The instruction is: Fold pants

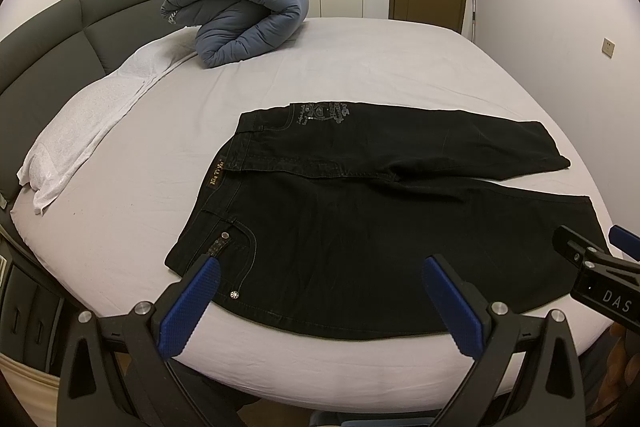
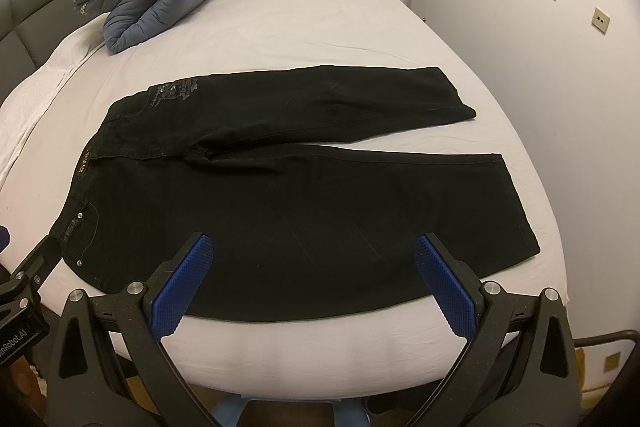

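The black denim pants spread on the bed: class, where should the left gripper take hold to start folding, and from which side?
Grip the black denim pants at the near waistband corner, by the studded pocket. Come in from the bed's near edge with the open left gripper. That corner lies flat, close to the edge of the pale bedsheet, so one finger can probably slide beneath it.

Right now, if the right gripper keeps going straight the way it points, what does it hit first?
Most likely the black pants: the open right gripper points at the near leg lying flat on the bed. Depth is unclear, so this is a judgement.
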